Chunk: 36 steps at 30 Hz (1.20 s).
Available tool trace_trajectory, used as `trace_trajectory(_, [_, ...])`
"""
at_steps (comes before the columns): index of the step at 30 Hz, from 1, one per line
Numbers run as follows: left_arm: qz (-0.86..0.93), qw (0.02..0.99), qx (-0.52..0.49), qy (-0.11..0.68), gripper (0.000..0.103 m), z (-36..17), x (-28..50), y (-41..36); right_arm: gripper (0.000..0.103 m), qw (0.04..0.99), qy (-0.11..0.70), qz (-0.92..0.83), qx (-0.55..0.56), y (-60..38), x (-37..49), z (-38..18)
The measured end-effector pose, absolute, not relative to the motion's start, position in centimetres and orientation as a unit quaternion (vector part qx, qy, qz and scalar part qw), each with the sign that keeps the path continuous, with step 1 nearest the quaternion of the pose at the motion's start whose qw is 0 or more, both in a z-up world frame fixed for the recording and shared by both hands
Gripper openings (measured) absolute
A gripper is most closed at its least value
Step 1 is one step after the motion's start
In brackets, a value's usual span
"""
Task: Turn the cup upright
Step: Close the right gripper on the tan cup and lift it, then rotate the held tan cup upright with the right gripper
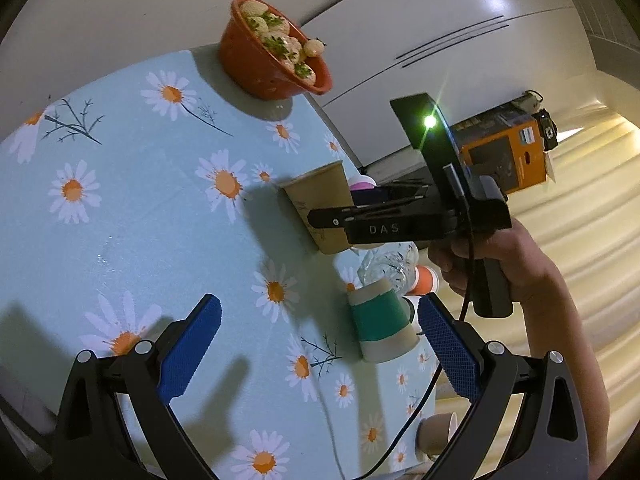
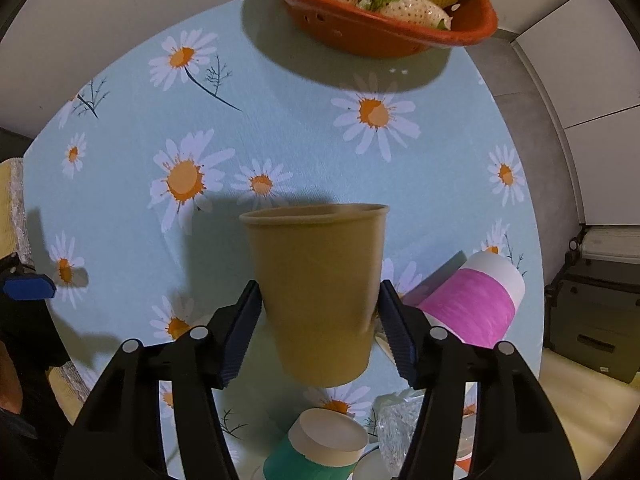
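A plain brown paper cup [image 2: 316, 288] is held between the blue pads of my right gripper [image 2: 318, 320], mouth up, a little above the daisy tablecloth. In the left wrist view the same brown cup [image 1: 320, 204] is seen in my right gripper [image 1: 340, 220], near the table's right edge. My left gripper [image 1: 320, 344] is open and empty, low over the cloth, with a green-banded cup [image 1: 380, 320] standing upside down just inside its right finger. That green cup also shows in the right wrist view [image 2: 320, 448].
A red colander of pale strawberries [image 1: 276, 48] stands at the far edge; it also shows in the right wrist view [image 2: 384, 12]. A pink-banded cup [image 2: 476, 300] lies to the right. Crumpled clear plastic [image 2: 396, 428] and other cups sit near the table's edge [image 1: 436, 432].
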State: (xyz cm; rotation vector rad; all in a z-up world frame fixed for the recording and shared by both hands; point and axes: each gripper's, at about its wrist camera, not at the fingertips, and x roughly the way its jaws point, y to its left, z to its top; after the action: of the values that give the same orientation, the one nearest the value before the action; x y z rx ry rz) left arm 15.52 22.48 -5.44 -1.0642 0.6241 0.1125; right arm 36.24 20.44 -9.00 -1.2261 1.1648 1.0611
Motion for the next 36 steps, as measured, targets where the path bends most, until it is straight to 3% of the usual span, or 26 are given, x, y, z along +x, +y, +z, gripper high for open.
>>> trace_trajectory(8, [0.053, 0.811, -0.503, 0.293, 0.096, -5.5, 15.2, 22.6, 0.058, 0.543, 0.495, 0.457, -0.501, 19.8, 35.8, -8.0])
trace_trajectory(20, [0.024, 0.822, -0.486, 0.295, 0.096, -2.3, 14.1, 20.7, 0.058, 0.577, 0.515, 0.479, -0.415, 13.8, 33.5, -0.4])
trace_trajectory(29, [0.004, 0.837, -0.429, 0.340, 0.095, 1.7, 13.6, 17.6, 0.058, 0.625, 0.544, 0.484, -0.280, 4.8, 30.1, 4.4])
trace_trajectory(36, [-0.035, 0.836, -0.378, 0.397, 0.095, 2.9, 14.0, 14.0, 0.058, 0.646, 0.581, 0.474, -0.142, -2.7, 28.7, 4.0])
